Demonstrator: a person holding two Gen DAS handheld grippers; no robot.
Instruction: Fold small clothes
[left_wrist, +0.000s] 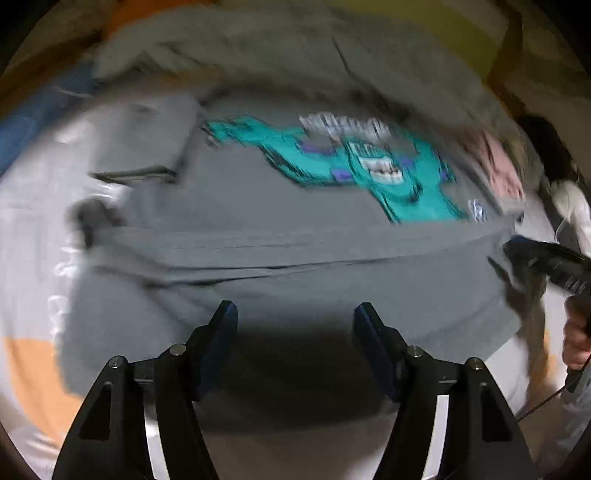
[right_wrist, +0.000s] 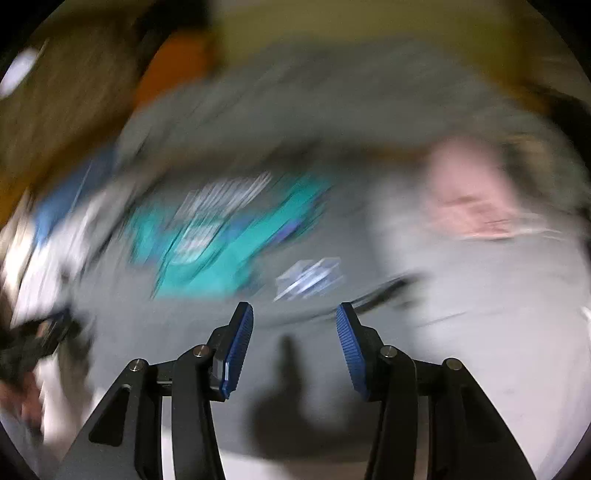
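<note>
A grey T-shirt (left_wrist: 295, 221) with a teal monster print (left_wrist: 369, 166) lies spread on the bed, its lower part folded up in a band across the middle. My left gripper (left_wrist: 295, 314) is open and empty just above the shirt's near edge. My right gripper (right_wrist: 294, 314) is open and empty above the same shirt (right_wrist: 207, 354), whose teal print (right_wrist: 221, 240) is badly blurred. The right gripper also shows at the right edge of the left wrist view (left_wrist: 554, 262), at the shirt's right side.
The bedsheet (left_wrist: 29, 229) is light grey with orange patches. A pink garment (left_wrist: 502, 166) lies beyond the shirt on the right, also in the right wrist view (right_wrist: 469, 195). A grey blanket (left_wrist: 295, 48) is heaped at the back. Both views are motion-blurred.
</note>
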